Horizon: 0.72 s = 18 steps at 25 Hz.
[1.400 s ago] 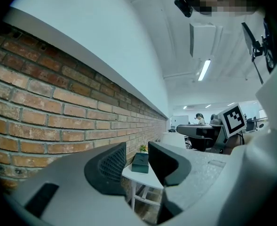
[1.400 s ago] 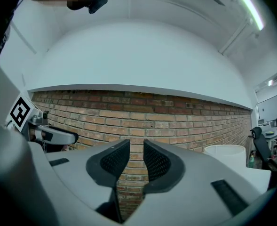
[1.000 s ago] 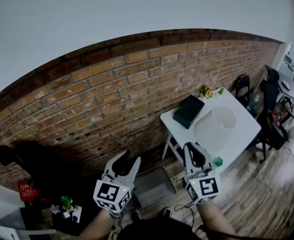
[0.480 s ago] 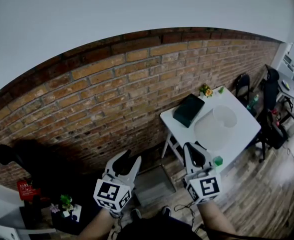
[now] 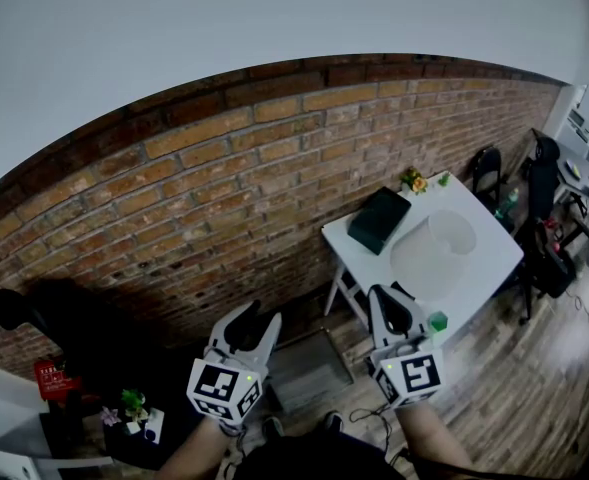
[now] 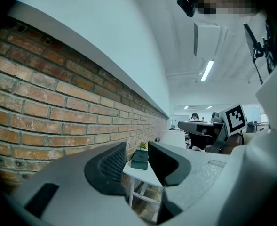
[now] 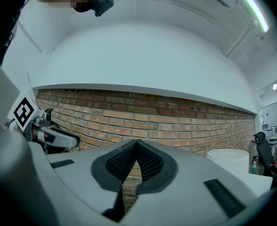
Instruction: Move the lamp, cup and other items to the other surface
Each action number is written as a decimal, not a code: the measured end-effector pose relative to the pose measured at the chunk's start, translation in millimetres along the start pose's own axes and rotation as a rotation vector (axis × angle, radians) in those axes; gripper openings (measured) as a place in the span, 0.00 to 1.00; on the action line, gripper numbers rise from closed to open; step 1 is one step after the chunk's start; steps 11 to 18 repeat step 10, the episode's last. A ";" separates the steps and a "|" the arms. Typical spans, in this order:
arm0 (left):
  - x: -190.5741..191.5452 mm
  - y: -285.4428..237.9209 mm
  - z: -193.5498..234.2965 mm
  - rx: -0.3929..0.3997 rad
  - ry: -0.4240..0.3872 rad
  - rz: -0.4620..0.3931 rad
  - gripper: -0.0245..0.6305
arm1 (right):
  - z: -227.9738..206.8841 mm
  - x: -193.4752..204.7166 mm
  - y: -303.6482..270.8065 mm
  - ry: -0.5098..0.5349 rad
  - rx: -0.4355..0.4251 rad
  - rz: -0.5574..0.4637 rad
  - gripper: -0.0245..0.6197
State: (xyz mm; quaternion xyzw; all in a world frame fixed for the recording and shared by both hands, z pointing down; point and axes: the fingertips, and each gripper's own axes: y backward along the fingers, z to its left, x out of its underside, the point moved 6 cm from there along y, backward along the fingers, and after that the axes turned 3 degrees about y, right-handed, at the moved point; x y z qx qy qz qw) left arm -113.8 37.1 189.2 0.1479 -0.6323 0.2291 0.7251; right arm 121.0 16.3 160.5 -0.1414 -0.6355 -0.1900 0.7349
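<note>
White round-shade lamp point(image 5: 444, 240) on white square table point(image 5: 494, 255), ~3 o'clock in head view. Dark green box point(image 5: 379, 220) at lamp's 10, small green cube point(image 5: 437, 322) at its 6. Right gripper point(image 5: 386, 300): jaws closed, empty. Left gripper point(image 5: 257, 320): jaws w/ narrow gap, empty. Both ~6 o'clock, apart from lamp.

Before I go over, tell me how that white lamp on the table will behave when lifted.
The white lamp is probably light for its bulk: what shows is a wide, thin-looking shade. That shade may flex or dent if squeezed. Being broad on top, it could tip if pushed rather than lifted; its base is hidden.
</note>
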 end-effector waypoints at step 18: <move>0.4 3.5 3.7 -0.003 -0.001 0.001 0.26 | 4.3 -1.6 -1.5 -0.001 0.003 -0.006 0.05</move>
